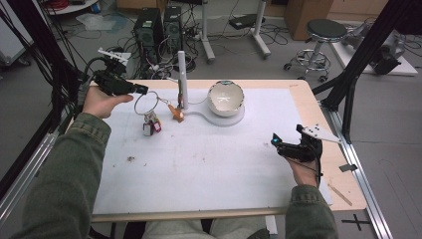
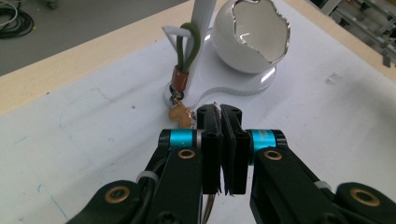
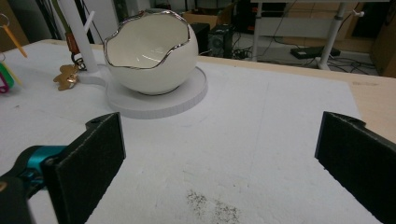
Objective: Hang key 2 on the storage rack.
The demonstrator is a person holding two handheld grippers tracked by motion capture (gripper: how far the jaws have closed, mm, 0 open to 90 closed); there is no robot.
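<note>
The person's left hand (image 1: 102,102) is raised at the far left edge of the table (image 1: 318,107), holding the left gripper (image 1: 141,89) pointed toward the middle. Its jaws are clenched on a thin wire ring (image 1: 146,103); in the left gripper view the two black pads (image 2: 211,151) are pressed nearly together, with a thin strand of wire caught at their tips. From the ring hang some small trinkets (image 1: 152,124), one pink and one white, just above or touching the white mat (image 1: 199,159); I cannot tell which.

Just right of the ring stands a white post (image 1: 181,79) on a flat white base (image 1: 234,119). Against the post's foot sits a green loop (image 2: 189,46) with a brown collar and a small gold charm (image 1: 176,113) lying on the mat beside it.

On the round end of the same base rests a white egg-shaped bowl (image 1: 226,98) with a jagged silver rim, its opening tilted toward the person.

Farther right, near the mat's right edge and well apart from the bowl, the right hand (image 1: 303,172) holds the right gripper (image 1: 274,141) low over the mat. Its jaws are released and spread wide, with nothing between them; in the right gripper view the bowl (image 3: 149,53) sits ahead between the two pads (image 3: 93,154). A dark smudge (image 3: 212,207) marks the mat just in front of them
</note>
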